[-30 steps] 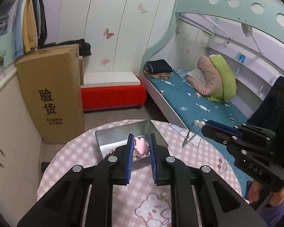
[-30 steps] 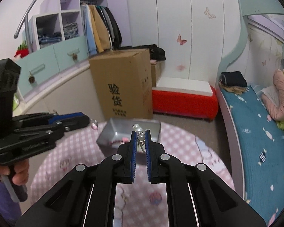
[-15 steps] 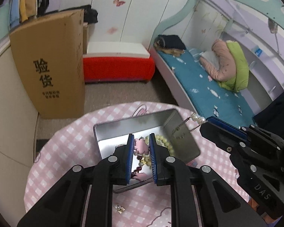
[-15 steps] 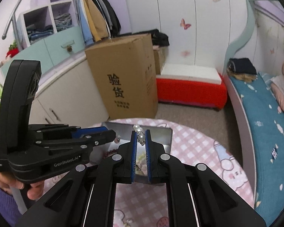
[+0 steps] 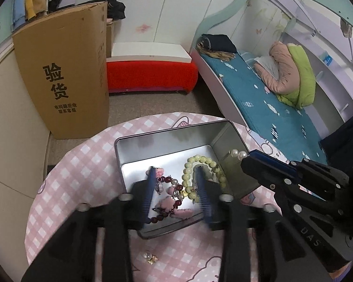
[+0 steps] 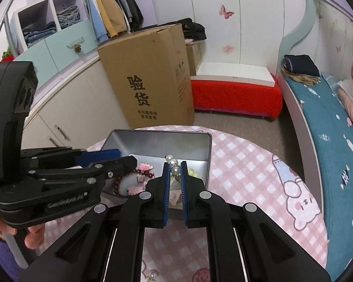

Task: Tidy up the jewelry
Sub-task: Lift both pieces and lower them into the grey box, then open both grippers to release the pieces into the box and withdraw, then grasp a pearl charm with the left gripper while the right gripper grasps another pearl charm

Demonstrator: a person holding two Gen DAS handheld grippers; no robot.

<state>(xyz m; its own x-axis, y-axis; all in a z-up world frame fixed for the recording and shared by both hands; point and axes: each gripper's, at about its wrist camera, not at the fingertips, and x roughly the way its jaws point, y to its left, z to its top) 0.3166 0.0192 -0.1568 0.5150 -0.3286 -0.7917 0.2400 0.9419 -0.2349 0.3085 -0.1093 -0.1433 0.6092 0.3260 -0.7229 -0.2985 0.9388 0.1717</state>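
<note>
Now the left gripper hangs with its fingers wide apart over the red bead bracelet in the metal tin. Beside it, the right gripper pinches a pearl chain above the tin's right side, near the round table's far edge.

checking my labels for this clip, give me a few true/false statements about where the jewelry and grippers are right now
1. The right gripper is shut on a pearl chain. True.
2. The left gripper grips the pink charm bracelet. False: its jaws are apart, and the red bead bracelet with pink charms lies in the tin.
3. The pale green bead bracelet lies on the tablecloth. False: it lies inside the tin.
4. A small pearl earring lies on the checked tablecloth, outside the tin. True.
5. The tin has a lid on. False: it is open.
</note>
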